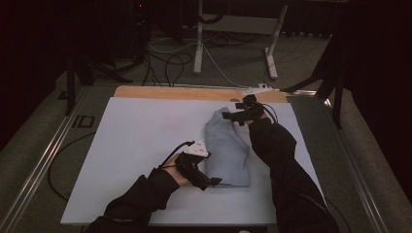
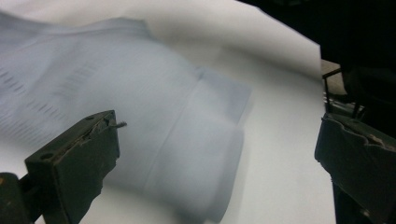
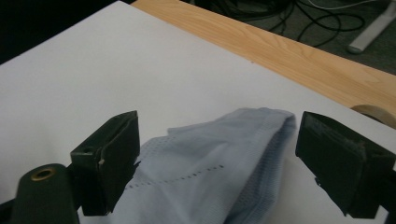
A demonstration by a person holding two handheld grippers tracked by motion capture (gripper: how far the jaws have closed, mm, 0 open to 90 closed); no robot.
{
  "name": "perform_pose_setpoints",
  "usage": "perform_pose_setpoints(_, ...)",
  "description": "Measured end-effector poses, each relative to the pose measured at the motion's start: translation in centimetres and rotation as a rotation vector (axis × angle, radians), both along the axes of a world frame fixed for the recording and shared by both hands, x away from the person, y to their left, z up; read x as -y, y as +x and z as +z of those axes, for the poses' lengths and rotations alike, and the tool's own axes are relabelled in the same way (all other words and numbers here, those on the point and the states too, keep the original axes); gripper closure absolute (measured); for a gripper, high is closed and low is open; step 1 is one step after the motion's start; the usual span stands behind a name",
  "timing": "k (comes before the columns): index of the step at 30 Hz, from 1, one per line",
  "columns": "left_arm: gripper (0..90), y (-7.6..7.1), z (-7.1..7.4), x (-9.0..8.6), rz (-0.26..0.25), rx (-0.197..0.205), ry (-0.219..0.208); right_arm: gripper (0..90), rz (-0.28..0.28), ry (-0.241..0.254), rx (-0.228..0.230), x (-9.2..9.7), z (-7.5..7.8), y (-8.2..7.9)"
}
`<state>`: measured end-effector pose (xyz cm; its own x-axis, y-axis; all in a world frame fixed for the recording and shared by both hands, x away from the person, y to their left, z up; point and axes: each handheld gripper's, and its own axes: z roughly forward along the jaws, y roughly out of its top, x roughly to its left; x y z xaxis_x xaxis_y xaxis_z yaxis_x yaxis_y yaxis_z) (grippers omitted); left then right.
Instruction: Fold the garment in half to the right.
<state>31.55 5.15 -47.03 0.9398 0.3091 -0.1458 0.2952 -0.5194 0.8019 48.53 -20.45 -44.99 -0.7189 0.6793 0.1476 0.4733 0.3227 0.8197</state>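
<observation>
Left gripper (image 1: 214, 181) is sitting at the near left corner of the folded light-blue garment (image 1: 227, 148), jaws standing wide apart with nothing pinched between them, the cloth (image 2: 140, 116) lying flat just ahead of them. The garment is lying right of centre on the white sheet (image 1: 141, 141) covering the wooden table (image 1: 184, 92). Right gripper (image 1: 234, 116) is hovering at the garment's far end, jaws spread wide, the cloth's raised edge (image 3: 224, 163) sitting between them but not pressed.
</observation>
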Motion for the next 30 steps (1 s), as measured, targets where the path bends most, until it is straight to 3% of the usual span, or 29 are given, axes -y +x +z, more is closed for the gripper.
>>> perform_pose_setpoints(4,1.0,0.1,0.0,-1.7,0.028,-0.011,-0.025,13.3,0.011,-0.031,0.019,-0.2,0.0,-0.3)
perform_pose_setpoints(8,1.0,-0.1,-0.1,-4.9,0.102,0.012,-0.041,11.0,0.016,-0.045,0.003,-0.3,-0.1,-0.4)
perform_pose_setpoints(9,1.0,-0.1,-0.1,-4.9,0.102,0.012,-0.041,10.5,0.014,-0.054,0.003,-0.3,-0.2,-0.4)
perform_pose_setpoints(11,1.1,-0.4,-0.3,-7.1,0.159,0.036,-0.063,10.5,0.01,-0.049,-0.004,-0.2,-0.3,-0.5)
perform_pose_setpoints(12,1.1,-0.4,-0.3,-7.1,0.159,0.036,-0.063,10.5,0.01,-0.049,-0.004,-0.2,-0.3,-0.5)
perform_pose_setpoints(13,1.1,-0.6,-0.5,-8.5,0.204,0.055,-0.069,10.4,0.003,-0.048,-0.013,-0.2,-0.6,-0.5)
perform_pose_setpoints(14,1.1,-0.6,-0.5,-8.5,0.204,0.055,-0.069,10.4,0.003,-0.048,-0.013,-0.2,-0.6,-0.5)
perform_pose_setpoints(17,1.1,-1.1,-1.0,-11.2,0.274,0.062,-0.08,10.2,-0.018,-0.039,-0.048,-0.1,-1.3,-0.1)
perform_pose_setpoints(19,1.1,-1.3,-1.2,-12.4,0.306,0.069,-0.084,10.6,-0.033,-0.058,-0.048,-0.1,-1.7,0.2)
perform_pose_setpoints(20,1.1,-1.3,-1.2,-12.4,0.306,0.069,-0.084,10.6,-0.033,-0.058,-0.048,-0.1,-1.7,0.2)
perform_pose_setpoints(22,1.1,-1.8,-1.6,-13.9,0.352,0.067,-0.087,13.8,-0.05,-0.058,-0.067,0.0,-2.3,0.6)
perform_pose_setpoints(24,1.1,-2.2,-2.0,-14.8,0.377,0.079,-0.079,16.6,-0.064,-0.085,-0.068,0.0,-2.8,1.0)
perform_pose_setpoints(30,1.1,-3.2,-3.3,-16.6,0.435,0.096,-0.09,20.8,-0.085,-0.073,-0.11,0.3,-4.0,2.1)
